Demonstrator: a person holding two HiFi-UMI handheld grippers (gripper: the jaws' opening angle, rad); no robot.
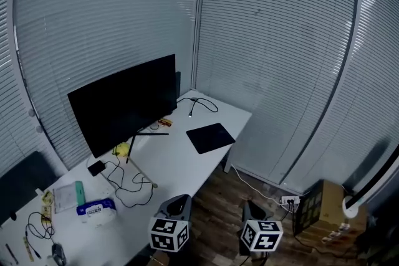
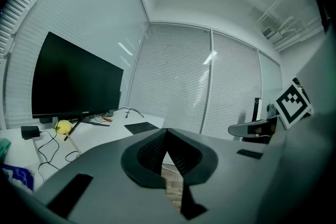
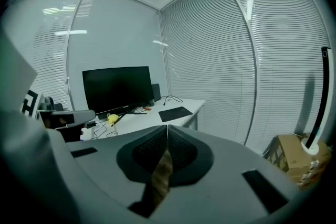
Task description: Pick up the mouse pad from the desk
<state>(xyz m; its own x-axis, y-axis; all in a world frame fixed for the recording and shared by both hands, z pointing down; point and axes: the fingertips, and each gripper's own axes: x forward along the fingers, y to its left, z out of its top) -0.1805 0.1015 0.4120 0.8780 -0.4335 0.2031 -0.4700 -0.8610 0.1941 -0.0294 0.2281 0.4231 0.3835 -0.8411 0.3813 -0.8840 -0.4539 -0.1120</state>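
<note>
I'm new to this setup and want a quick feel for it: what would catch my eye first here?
The big dark monitor stands on the white desk, against the blinds. The black mouse pad lies flat to its right, near the desk's far end. Low in the head view, the left gripper and right gripper are both shut and empty.

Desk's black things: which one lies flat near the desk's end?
The mouse pad, a thin black rectangle; the monitor stands upright and the small black box sits toward its other end.
</note>
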